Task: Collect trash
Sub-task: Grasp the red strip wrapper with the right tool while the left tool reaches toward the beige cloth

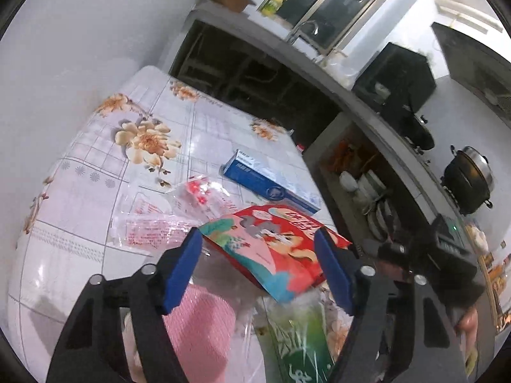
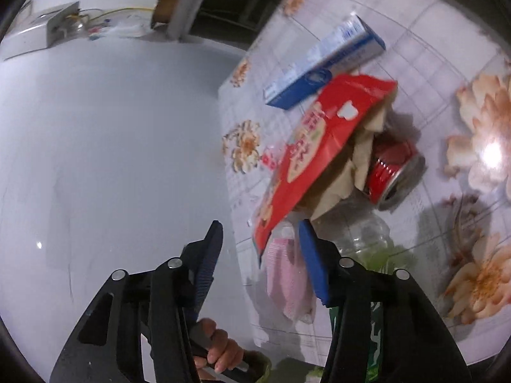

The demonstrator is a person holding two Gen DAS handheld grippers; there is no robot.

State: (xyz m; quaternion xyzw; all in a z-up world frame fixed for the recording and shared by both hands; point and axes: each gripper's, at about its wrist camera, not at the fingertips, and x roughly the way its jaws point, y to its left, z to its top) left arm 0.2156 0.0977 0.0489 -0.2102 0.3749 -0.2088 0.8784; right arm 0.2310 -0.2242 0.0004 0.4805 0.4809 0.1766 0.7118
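Trash lies on a floral tablecloth [image 1: 95, 166]. A red snack bag [image 1: 281, 249] lies just ahead of my open left gripper [image 1: 260, 245], between its blue pads and not pinched. Behind it are a blue carton [image 1: 271, 182] and a clear printed wrapper [image 1: 166, 220]. A pink cloth [image 1: 201, 328] and a green-labelled bottle [image 1: 297, 344] sit under the gripper. In the right wrist view the red bag [image 2: 316, 146] stands crumpled over a red can [image 2: 392, 172], with the carton [image 2: 329, 63] beyond. My right gripper [image 2: 262, 226] is open and empty at the table's edge.
A grey wall [image 2: 111, 159] runs left of the table. A kitchen counter [image 1: 319, 63] with a sink tap, a black appliance [image 1: 396, 79] and a pot [image 1: 469, 178] runs behind the table. Dishes sit on the shelf below [image 1: 367, 188]. A hand [image 2: 220, 348] shows below the right gripper.
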